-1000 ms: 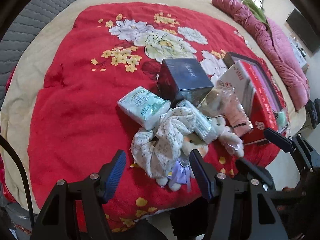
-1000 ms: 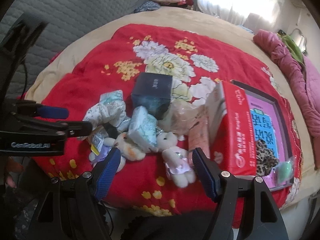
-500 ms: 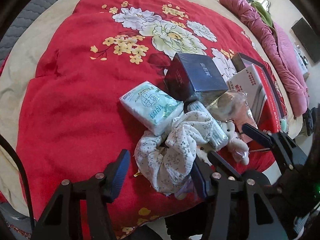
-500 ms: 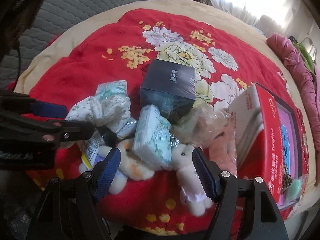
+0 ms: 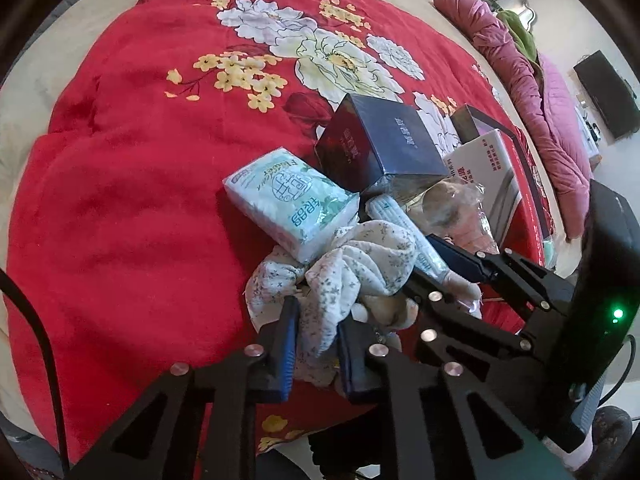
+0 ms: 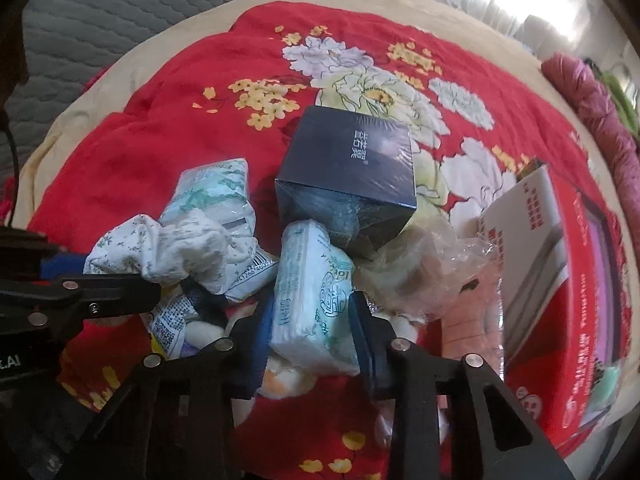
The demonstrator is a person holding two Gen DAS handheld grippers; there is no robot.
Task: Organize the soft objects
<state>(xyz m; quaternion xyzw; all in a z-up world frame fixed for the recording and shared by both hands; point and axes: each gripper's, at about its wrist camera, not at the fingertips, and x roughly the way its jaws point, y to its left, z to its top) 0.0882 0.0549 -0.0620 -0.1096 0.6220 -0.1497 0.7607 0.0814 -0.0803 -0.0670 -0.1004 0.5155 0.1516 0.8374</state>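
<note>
Left gripper (image 5: pixel 318 344): pinched on crumpled white floral cloth (image 5: pixel 352 272), atop the heap on the red flowered blanket (image 5: pixel 120 208). Right gripper (image 6: pixel 310 332): clamped on pale-green plastic-wrapped tissue pack (image 6: pixel 312 296), likely to lift both clear for sorting.

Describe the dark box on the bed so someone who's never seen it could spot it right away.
On the red floral blanket, find the pile of soft things near its front edge. Just behind the pile sits the dark navy box, touching a tissue pack. It is the only hard-edged, glossy dark cube there, with white characters on top.
</note>
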